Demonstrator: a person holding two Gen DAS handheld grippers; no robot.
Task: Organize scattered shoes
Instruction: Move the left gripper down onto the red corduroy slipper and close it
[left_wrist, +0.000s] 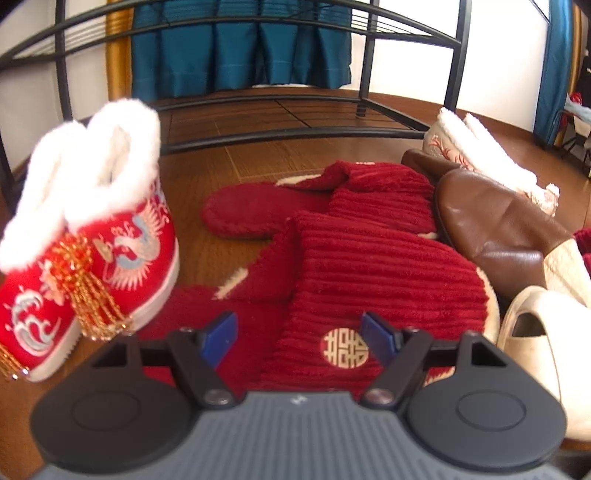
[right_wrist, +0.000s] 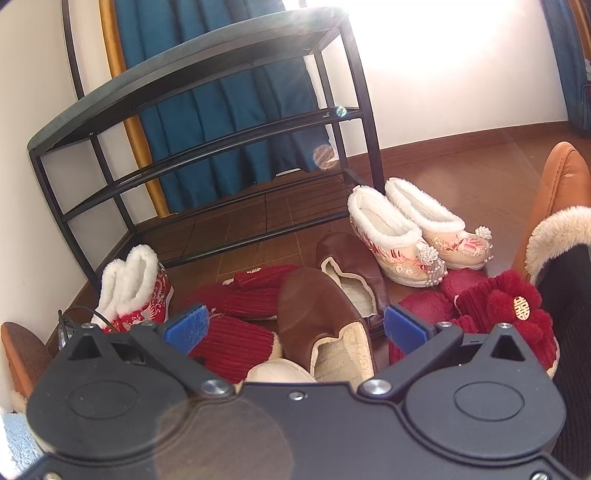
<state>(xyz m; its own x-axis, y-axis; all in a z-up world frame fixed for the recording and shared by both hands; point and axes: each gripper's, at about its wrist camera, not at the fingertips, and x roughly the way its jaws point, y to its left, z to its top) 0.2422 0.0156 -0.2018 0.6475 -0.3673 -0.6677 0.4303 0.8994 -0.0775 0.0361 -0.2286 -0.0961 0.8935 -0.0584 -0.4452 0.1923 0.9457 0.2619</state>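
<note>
Far left of the floor, against the white wall: pair of red embroidered boots with white fur cuffs and gold bead tassels, standing upright side by side, touching each other. Same pair visible at left in the right wrist view, just beside the leg of the black metal shoe rack. Rack shelves bare; teal curtain behind.

Centre: heap of dark red corduroy slippers, overlapping one another, one with a round gold emblem facing up. Left gripper low over this heap, blue pads apart, emblem slipper between them; pads not seen pressing on it, so jaws released.

Right of centre: two brown leather slippers with cream lining, lying across the red ones, nearer one overlapping the farther. Right gripper above the nearer brown slipper, jaws spread wide, nothing grasped.

Farther right: cream embroidered boots with white fur trim and pearl tassels, upright as a pair near the rack's right leg. Red slipper with pom-pom flower just beside them, at frame edge. Off-white slipper at lower right of the left wrist view.
</note>
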